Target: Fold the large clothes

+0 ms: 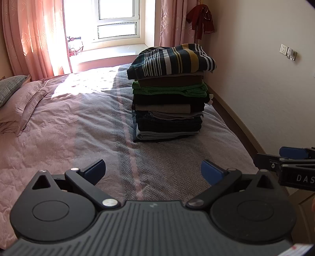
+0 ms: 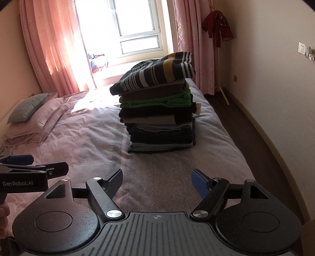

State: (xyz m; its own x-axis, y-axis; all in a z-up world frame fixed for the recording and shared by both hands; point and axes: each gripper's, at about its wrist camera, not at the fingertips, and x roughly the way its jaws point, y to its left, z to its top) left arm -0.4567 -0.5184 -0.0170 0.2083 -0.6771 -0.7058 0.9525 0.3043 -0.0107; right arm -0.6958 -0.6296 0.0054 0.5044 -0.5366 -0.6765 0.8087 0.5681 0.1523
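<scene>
Pink and grey herringbone bedding covers the bed (image 1: 82, 118), which carries a tall stack of folded clothes (image 1: 169, 106) toward its far right side, near the edge that faces the wall. The topmost item is a striped garment (image 1: 171, 59) in dark blue, white and mustard, lying slightly tilted on brown, green, black and grey layers. Left gripper (image 1: 152, 171): released, its blue pads spread wide above bare bedding at the near edge of the bed, grasping nothing. Right gripper (image 2: 157, 181): likewise released, jaws apart, empty, just beside the left one and well apart from the stack. Pillows (image 1: 17, 106) lie at the bed's left edge. Pink curtains (image 1: 35, 35) flank a bright window (image 1: 116, 17); a red garment (image 2: 217, 25) hangs in the far right corner of the room.
</scene>
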